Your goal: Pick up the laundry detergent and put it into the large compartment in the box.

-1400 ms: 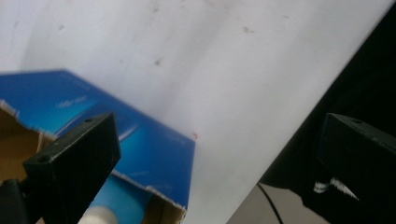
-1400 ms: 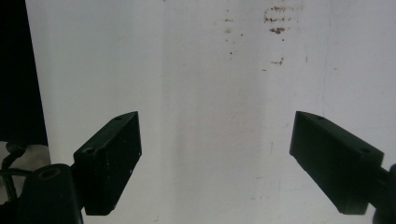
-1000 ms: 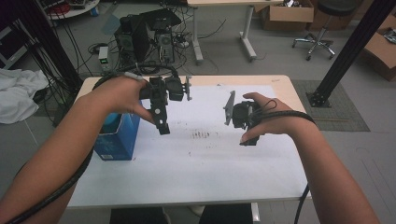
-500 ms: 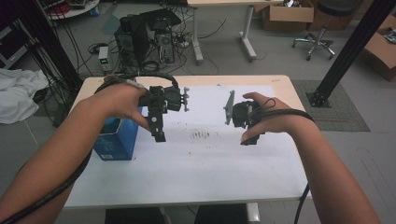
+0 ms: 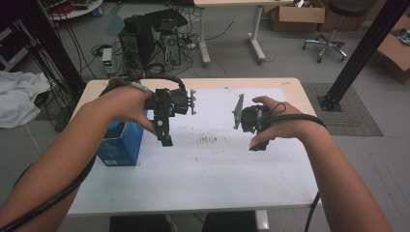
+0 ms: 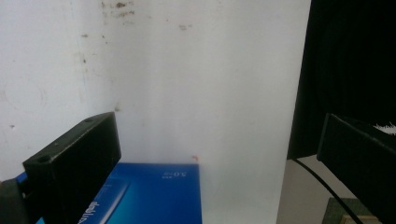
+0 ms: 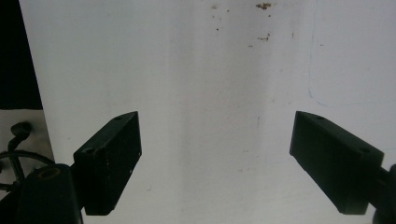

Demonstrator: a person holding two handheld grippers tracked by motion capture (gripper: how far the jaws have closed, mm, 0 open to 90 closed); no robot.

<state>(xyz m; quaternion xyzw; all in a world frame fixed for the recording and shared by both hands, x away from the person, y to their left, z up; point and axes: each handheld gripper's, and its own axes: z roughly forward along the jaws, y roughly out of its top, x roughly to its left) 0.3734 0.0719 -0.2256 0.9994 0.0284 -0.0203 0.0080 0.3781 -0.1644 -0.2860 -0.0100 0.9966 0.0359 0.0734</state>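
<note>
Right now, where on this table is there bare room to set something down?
The near half of the white table is bare, from the blue box across to its right edge. The strip between the left tongs and the right tongs is open but smudged. The left side by the blue box is crowded.

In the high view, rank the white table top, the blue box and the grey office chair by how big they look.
1. White table top, largest by far.
2. Blue box at the table's left edge.
3. Grey office chair, smallest as it looks, though it stands much farther from the camera, so its true size against the box is unsure.
</note>
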